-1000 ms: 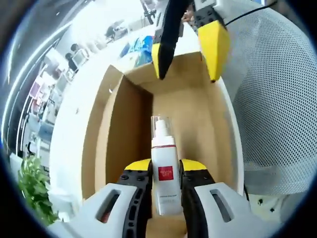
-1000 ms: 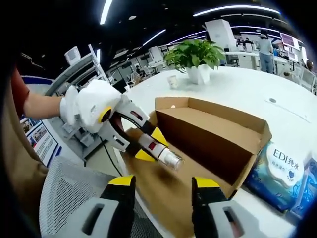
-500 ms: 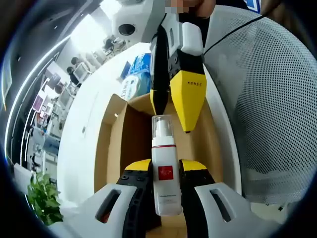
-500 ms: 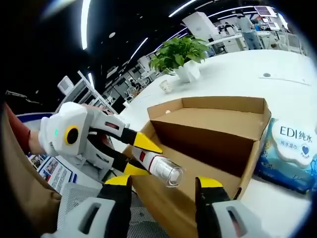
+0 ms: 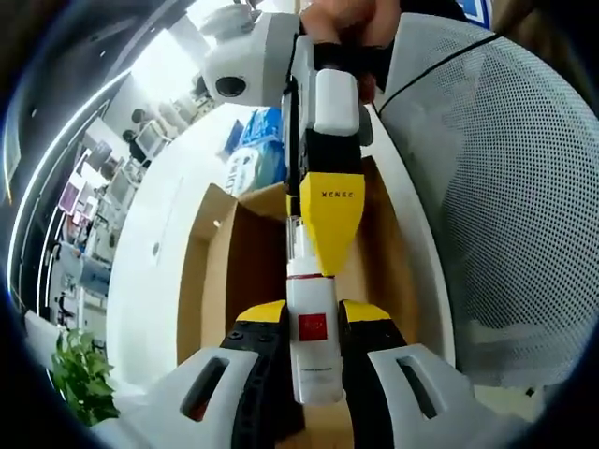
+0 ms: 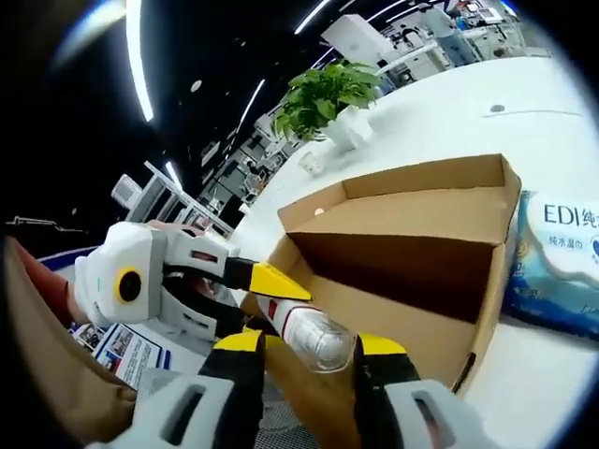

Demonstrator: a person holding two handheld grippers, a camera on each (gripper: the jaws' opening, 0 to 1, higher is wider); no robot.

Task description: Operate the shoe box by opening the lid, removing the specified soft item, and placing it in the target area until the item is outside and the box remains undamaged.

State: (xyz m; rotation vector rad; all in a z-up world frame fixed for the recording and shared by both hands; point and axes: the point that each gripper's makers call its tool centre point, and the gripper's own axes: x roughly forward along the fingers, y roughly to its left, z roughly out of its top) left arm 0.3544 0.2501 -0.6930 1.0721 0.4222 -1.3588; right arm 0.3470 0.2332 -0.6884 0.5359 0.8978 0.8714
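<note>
The left gripper (image 5: 314, 323) has its jaws clamped on the body of a white pump bottle (image 5: 313, 327) with a red label, holding it lifted over the open shoe box (image 5: 234, 281), presumably so the other tool can reach its free end. In the right gripper view the bottle's clear cap (image 6: 318, 339) sits between the yellow tips of the right gripper (image 6: 314, 348), whose jaws stand apart around it; I cannot tell whether they touch it. This looks like a handover between the 2 grippers. The box rests on the white counter (image 6: 449, 122), lid folded back, with a blue tissue pack (image 6: 562, 253) just beside it and a potted plant (image 6: 328, 98) farther off.

Compared with 1 second ago, the right gripper has closed in: then it hung over the far end of the box, well apart from the bottle, and now its yellow jaw overlaps the bottle's neck in the left gripper view. The left gripper keeps the same hold.
</note>
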